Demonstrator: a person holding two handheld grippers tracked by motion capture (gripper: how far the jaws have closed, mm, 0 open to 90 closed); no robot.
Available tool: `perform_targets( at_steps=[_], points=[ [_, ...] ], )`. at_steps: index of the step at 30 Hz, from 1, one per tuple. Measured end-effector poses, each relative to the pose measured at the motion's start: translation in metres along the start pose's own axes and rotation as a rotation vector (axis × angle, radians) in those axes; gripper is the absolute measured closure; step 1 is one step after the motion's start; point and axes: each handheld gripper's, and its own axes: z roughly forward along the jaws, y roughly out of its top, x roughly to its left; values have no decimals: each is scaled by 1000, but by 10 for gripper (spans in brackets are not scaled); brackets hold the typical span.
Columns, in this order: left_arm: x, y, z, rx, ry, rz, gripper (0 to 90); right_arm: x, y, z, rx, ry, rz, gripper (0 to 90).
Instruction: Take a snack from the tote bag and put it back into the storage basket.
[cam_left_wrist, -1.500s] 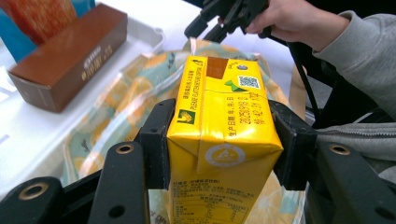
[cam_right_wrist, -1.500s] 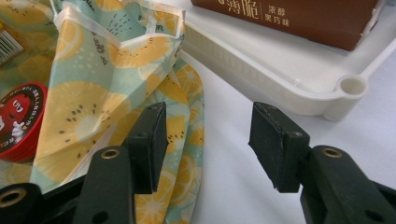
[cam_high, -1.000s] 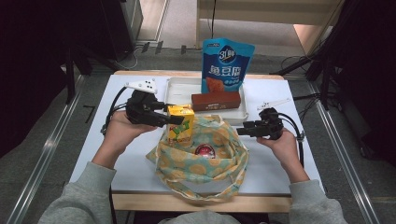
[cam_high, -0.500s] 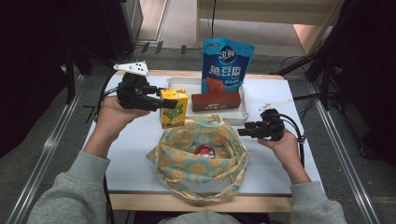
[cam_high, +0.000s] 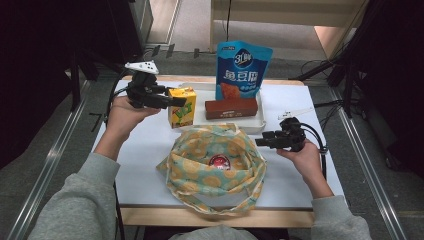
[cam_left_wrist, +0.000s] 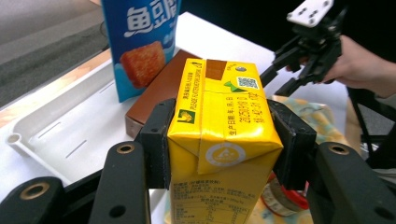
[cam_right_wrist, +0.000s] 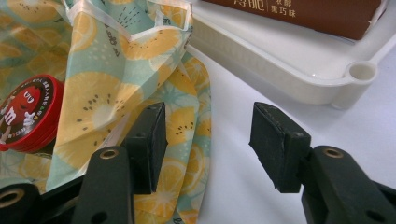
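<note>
White tabletop (cam_high: 150, 145), dark room around it, cables trailing off the far edge. Nearest us sits the fruit-print cloth bag (cam_high: 215, 165), mouth open and slumped flat, a red-lidded jar (cam_high: 218, 161) inside.

Our right gripper (cam_high: 261, 142) hovers just beside the bag's right rim. In the right gripper view its jaws stand apart with nothing between them, only bag fabric and bare table behind.

Further out, our left gripper (cam_high: 176, 102) has the yellow drink carton (cam_high: 181, 106) clamped across its upper body, one pad on each side face, as the left gripper view shows. The carton is upright, at the left end of the white tray (cam_high: 250, 127); we can't tell if its base touches down.

Handling, our read:
- Carton looks sealed and full, so moderate weight, bottom-heavy.
- Walls are coated paperboard: smooth, a bit slippery, will dent if squeezed hard.
- Best hold is where we are, flat side faces below the folded top seam, not the gable flaps.
- Keep it vertical.

Beyond it on the tray lies a brown bar box (cam_high: 231, 108), and behind that a blue snack pouch (cam_high: 242, 70) stands upright.
</note>
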Motion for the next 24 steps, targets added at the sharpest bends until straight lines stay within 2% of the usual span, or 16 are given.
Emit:
perform_targets(
  at_steps=[14,17,24],
  points=[
    [27,-7,30,24,33,-22,497,-1,0,1,-1,6,0,471],
    [37,-10,42,37,43,-37,498,-1,0,1,-1,8,3,470],
    [50,-13,57,42,55,-35,497,-1,-1,1,-2,9,3,470]
  ],
)
